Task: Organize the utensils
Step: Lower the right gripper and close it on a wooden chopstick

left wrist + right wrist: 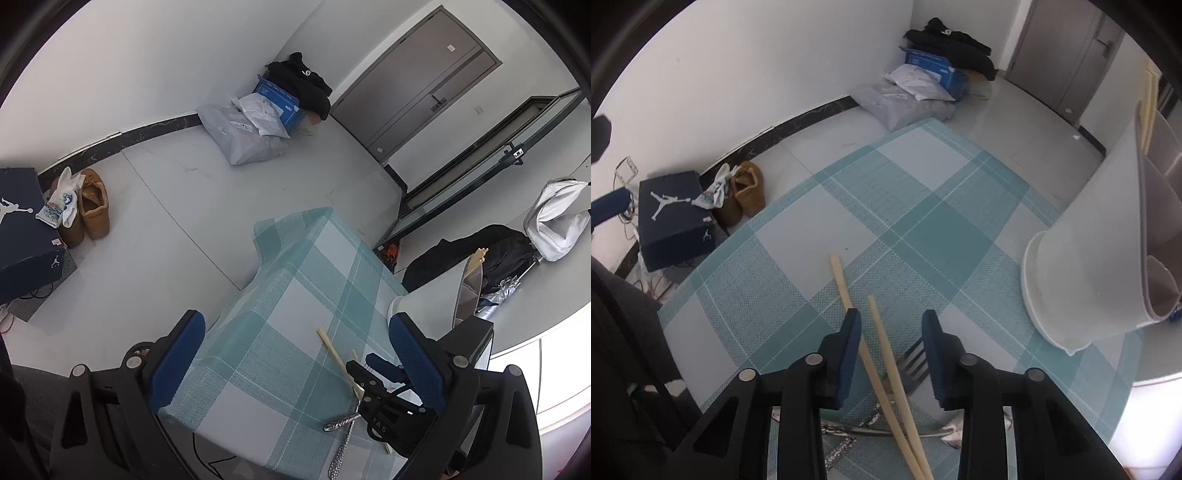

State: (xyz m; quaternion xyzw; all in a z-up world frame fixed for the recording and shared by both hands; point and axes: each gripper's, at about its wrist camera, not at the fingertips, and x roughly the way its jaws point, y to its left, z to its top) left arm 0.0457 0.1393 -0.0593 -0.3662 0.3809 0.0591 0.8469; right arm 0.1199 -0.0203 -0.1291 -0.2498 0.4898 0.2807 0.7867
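Two pale chopsticks (882,350) lie on the teal plaid tablecloth (905,206), crossing a silver fork (916,365) and other silver utensils (857,430). My right gripper (892,332) is open, low over the cloth, with both chopsticks between its blue fingers. A white utensil holder (1100,258) stands at the right with chopsticks (1148,107) in it. My left gripper (295,354) is open and empty above the table's left part. In the left wrist view I see the chopsticks (338,354), silver handles (341,443), the holder (432,299) and the right gripper (380,384).
The small table's edges drop to a white tiled floor (166,221). On the floor are a dark shoebox (672,218), brown boots (746,192), parcels and a blue box (923,85) by the wall. A dark bag (472,254) lies at the right.
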